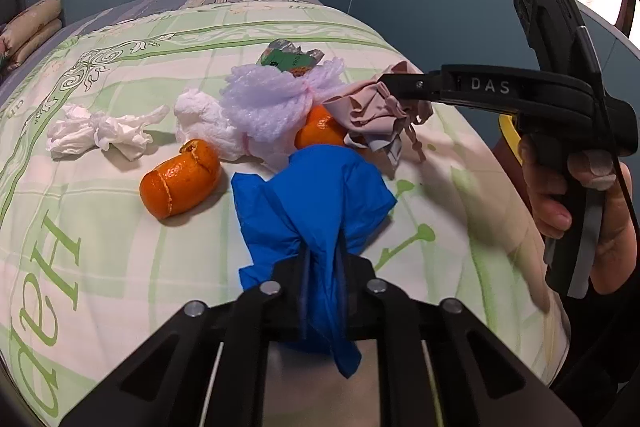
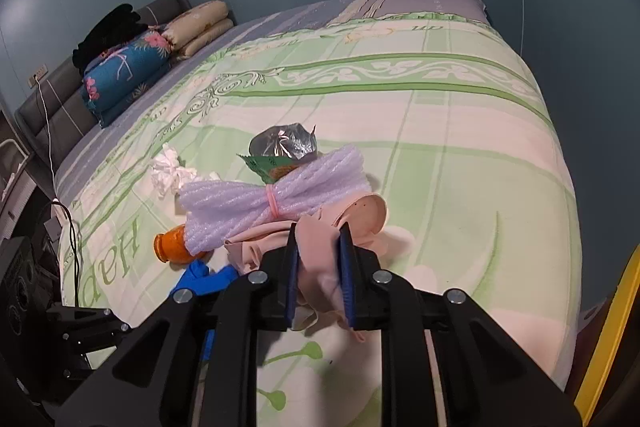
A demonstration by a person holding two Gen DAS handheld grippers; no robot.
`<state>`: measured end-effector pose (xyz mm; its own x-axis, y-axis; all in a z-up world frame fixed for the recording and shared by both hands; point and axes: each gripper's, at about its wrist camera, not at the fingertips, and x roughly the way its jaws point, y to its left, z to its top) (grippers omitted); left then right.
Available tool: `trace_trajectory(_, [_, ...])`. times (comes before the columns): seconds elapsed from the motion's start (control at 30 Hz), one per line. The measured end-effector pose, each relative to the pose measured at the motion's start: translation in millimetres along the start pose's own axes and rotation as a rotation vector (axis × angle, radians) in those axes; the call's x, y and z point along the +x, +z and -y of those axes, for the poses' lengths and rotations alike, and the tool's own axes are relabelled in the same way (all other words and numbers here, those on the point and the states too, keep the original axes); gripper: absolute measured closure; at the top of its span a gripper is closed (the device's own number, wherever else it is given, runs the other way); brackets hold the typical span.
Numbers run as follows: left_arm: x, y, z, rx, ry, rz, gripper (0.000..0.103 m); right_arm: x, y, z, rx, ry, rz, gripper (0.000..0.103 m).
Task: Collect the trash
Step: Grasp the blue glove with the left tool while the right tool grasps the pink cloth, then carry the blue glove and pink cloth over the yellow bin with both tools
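My left gripper (image 1: 323, 259) is shut on a crumpled blue glove (image 1: 316, 195) held just above the bed. My right gripper (image 2: 320, 251) is shut on a beige-pink crumpled glove (image 2: 320, 267), also seen in the left wrist view (image 1: 376, 111), where my right gripper (image 1: 394, 87) reaches in from the right. On the bedspread lie orange peel (image 1: 180, 179), a second orange piece (image 1: 320, 131), a white foam net bundle (image 1: 268, 99) tied with a pink band, crumpled tissues (image 1: 104, 135), and a green foil wrapper (image 1: 292, 57).
The green and white bedspread (image 2: 460, 147) covers the bed. Folded pillows and a blue floral quilt (image 2: 128, 71) are stacked by the headboard at far left. Cables and black gear (image 2: 36, 267) stand beside the bed's left edge. Blue walls surround.
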<state>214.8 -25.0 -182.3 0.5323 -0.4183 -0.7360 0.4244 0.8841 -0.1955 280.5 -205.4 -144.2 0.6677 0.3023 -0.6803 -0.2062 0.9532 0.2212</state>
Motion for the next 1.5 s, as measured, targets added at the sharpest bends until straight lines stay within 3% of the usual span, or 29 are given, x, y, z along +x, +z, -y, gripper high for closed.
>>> trace_trajectory(0.57, [-44, 2, 10, 0.012, -0.083, 0.114, 0.099, -66, 7, 18, 0.03, -0.011, 0.15, 0.088])
trace_trajectory(1.1, [-102, 18, 9, -0.039, -0.054, 0.267, 0.099, -144, 3, 14, 0.016, -0.042, 0.262, 0.088])
trace_trajectory(1.5, [-132, 43, 48, 0.015, -0.027, 0.329, 0.099, -217, -7, 23, 0.009, -0.101, 0.35, 0.088])
